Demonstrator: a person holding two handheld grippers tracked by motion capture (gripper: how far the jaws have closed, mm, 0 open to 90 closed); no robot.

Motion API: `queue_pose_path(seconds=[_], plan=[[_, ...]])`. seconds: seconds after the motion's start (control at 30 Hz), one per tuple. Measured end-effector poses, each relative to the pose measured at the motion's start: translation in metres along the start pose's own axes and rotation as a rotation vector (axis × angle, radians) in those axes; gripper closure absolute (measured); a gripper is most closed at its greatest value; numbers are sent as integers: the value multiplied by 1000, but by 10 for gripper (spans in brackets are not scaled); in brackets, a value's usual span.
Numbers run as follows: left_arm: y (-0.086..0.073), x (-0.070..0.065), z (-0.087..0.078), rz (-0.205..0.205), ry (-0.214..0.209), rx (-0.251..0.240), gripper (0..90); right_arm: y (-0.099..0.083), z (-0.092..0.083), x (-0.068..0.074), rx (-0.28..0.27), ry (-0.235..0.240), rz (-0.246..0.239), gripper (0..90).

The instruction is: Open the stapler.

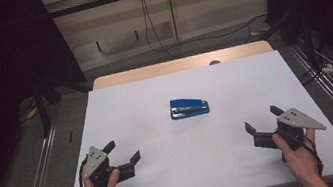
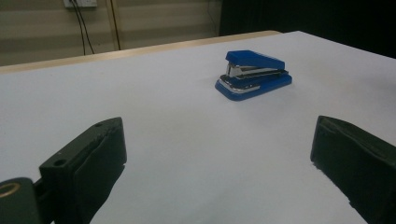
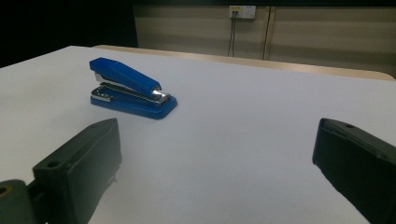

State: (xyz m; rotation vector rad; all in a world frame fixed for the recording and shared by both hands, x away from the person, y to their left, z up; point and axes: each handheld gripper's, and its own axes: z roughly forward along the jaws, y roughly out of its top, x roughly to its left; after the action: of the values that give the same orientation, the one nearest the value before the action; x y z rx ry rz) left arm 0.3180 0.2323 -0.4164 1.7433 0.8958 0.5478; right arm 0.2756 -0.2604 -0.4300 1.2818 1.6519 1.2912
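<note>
While I am holding both claws low over the near part of the white worktop [image 1: 120,101], the blue stapler [image 1: 189,107] is lying closed and flat near the middle, well apart from either one. My left claw [image 1: 124,151] is sitting at the near left with its jaws standing wide apart and nothing between them; through its own view the stapler [image 2: 253,74] is showing ahead and a little to the right. My right claw [image 1: 263,119] is resting at the near right, jaws likewise spread and gripping nothing, and in its view the stapler [image 3: 131,88] is lying ahead to the left, its metal mouth facing away from that side.
</note>
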Motion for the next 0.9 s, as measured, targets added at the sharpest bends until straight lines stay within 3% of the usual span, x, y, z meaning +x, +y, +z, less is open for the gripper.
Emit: queue_pose_path(seconds=[0.23,0.47,0.53,0.67,0.77,0.9], plan=[[0,2,3,9,7,10,36,0,2,3,10,22,-8,9],[1,3,11,-15,6,23,36,2,7,9,17,59,-25,9],[0,1,11,19,9,32,36,1,9,10,26,70,-18,9],[1,0,11,28,-24,31,36,0,11,10,46,83,-8,8],[0,2,14,5,-34,50,42,-1,13,10,58,93,-3,9],[0,2,14,11,-39,62,57,0,14,11,55,88,-10,9]])
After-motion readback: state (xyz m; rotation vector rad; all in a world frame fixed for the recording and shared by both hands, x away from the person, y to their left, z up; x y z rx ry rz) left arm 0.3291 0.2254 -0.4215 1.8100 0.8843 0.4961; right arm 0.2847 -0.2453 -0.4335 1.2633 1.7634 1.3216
